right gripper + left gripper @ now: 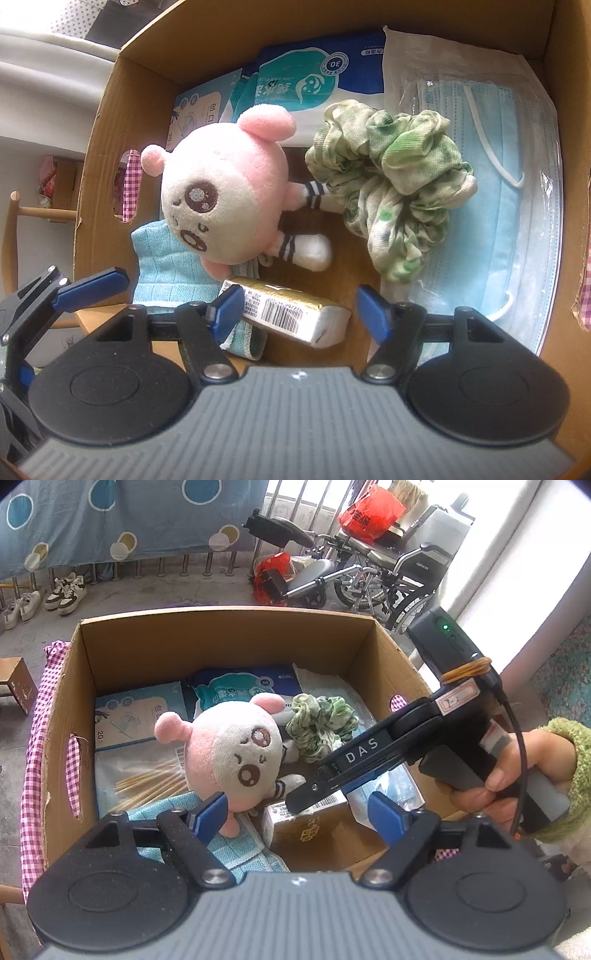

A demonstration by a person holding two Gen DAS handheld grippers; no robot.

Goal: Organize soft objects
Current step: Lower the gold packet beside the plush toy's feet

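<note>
A pink and white plush toy point(232, 753) point(221, 199) lies in a cardboard box point(221, 635) point(99, 147). A green scrunchie point(321, 723) point(391, 192) lies beside it, over a pack of blue face masks point(495, 206). A blue cloth point(166, 269) point(236, 845) lies under the toy. A gold-wrapped packet point(291, 310) point(314, 823) lies near the box's front. My left gripper point(299, 812) is open and empty above the box's near edge. My right gripper point(299, 310) is open and empty inside the box, over the packet; it also shows in the left wrist view point(295, 805).
Wet wipe packs point(321, 77) point(243, 686), a plaster box point(140, 716) and a bag of wooden sticks point(147, 779) lie in the box. A pink checked cloth point(33, 746) covers the table under it. A wheelchair point(369, 572), shoes point(66, 594) and a stool point(16, 683) stand beyond.
</note>
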